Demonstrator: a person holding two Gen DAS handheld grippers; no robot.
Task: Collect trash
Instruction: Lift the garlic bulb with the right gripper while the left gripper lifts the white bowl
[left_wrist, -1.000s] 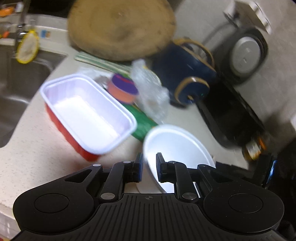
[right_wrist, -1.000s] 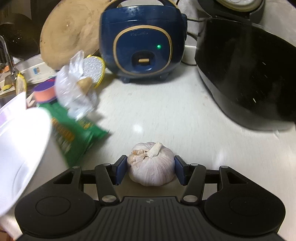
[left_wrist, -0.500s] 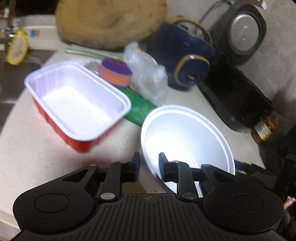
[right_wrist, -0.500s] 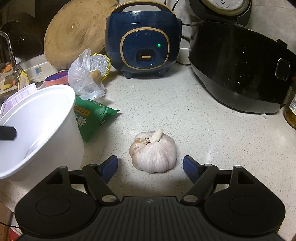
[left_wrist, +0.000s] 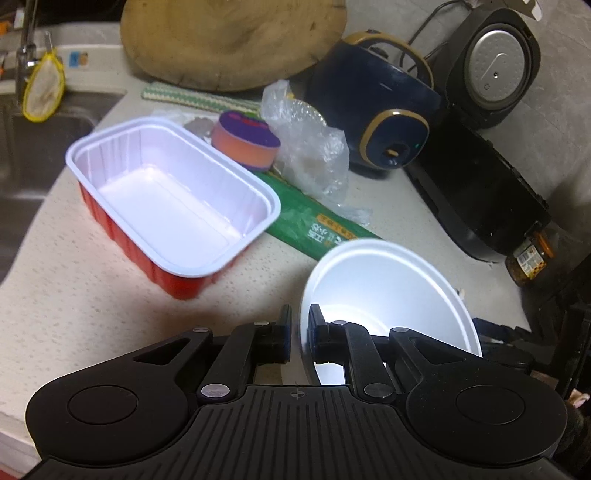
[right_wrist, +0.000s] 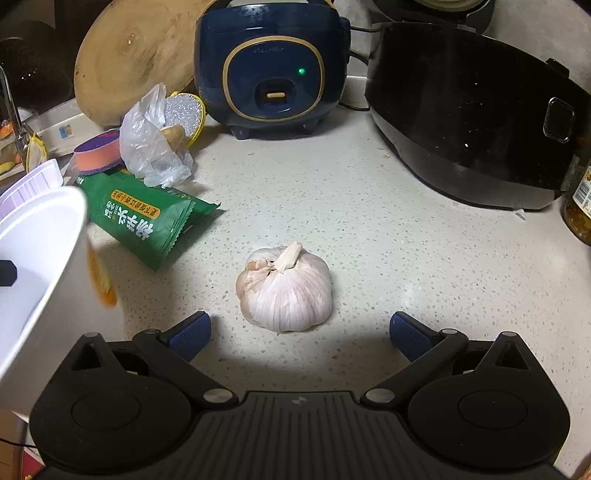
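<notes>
**Observer:** Where do things stand with the trash?

**Me:** I judge it's early. My left gripper (left_wrist: 299, 334) is narrow, its jaws closing with the rim of the white bowl (left_wrist: 388, 291) between them; the pads look pinched on that wall at lower centre of the left view. The bowl is tilted, mouth toward the camera, and I see nothing inside it.

**Observer:** And the right?

**Me:** My right gripper (right_wrist: 299, 332) is wide, its jaws opening, and it holds nothing. The garlic bulb (right_wrist: 284, 290) sits on the speckled counter (right_wrist: 369, 229) at centre frame, just ahead of the blue pads (right_wrist: 192, 326) and clear of both.

**Observer:** What's left to gather?

**Me:** Most of it, by my reading. The green snack wrapper (right_wrist: 147, 221) lies flat at left of centre, with the crumpled clear plastic bag (right_wrist: 151, 147) just behind it, overlapping its far end. In the left view, the red tray with a white lining (left_wrist: 173, 199) sits empty at centre left, touching the wrapper's edge.

**Observer:** Is the garlic trash?

**Me:** I can't tell; it looks whole. The orange and purple sponge (left_wrist: 245, 142) and the blue rice cooker (right_wrist: 273, 66) I'd leave alone.

**Observer:** Next?

**Me:** Probably the wrapper goes into the bowl, since it's nearest the rim.
</notes>
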